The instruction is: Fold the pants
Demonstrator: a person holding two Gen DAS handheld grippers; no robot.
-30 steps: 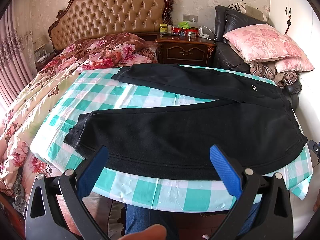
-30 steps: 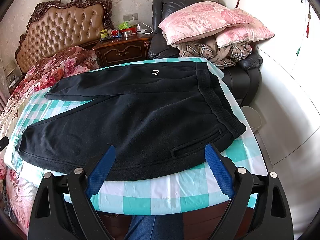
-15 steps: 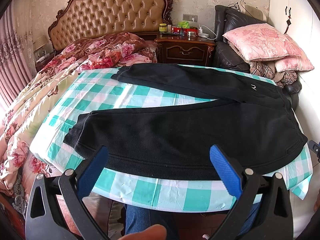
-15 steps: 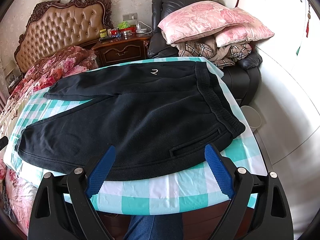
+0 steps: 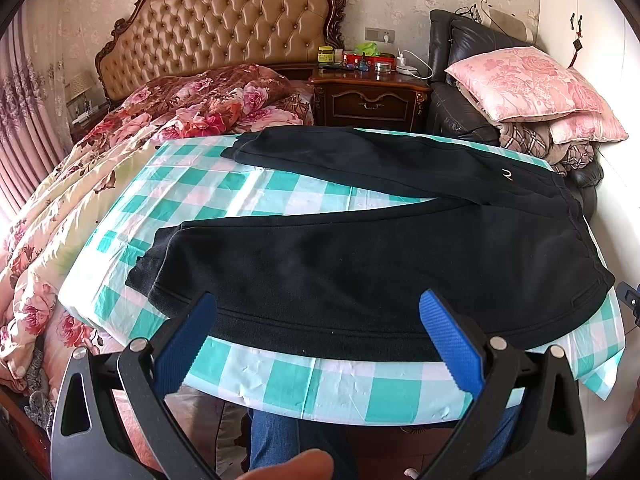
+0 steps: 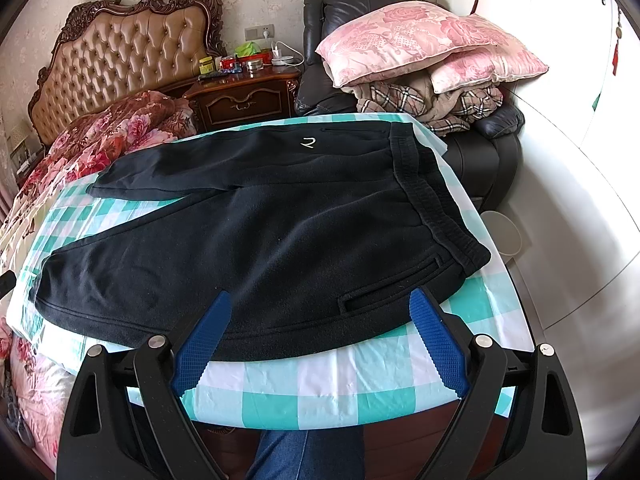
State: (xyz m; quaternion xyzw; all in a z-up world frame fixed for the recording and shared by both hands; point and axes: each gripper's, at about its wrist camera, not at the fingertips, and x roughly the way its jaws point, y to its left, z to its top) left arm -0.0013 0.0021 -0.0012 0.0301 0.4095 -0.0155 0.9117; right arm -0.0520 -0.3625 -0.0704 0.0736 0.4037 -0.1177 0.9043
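Black pants (image 5: 360,256) lie spread flat on a table with a green and white checked cloth (image 5: 280,192). The two legs point left and fork apart, and the waistband is at the right. In the right wrist view the pants (image 6: 260,236) show a small white logo and a pocket slit near the waistband (image 6: 432,208). My left gripper (image 5: 320,312) is open and empty, just above the near hem of the near leg. My right gripper (image 6: 320,312) is open and empty over the near edge by the pocket.
A bed with a floral quilt (image 5: 100,184) lies left of the table. A wooden nightstand (image 5: 372,96) and a black armchair piled with pink pillows (image 5: 532,84) stand behind. A white wall (image 6: 580,200) and a bin (image 6: 504,236) are at the right.
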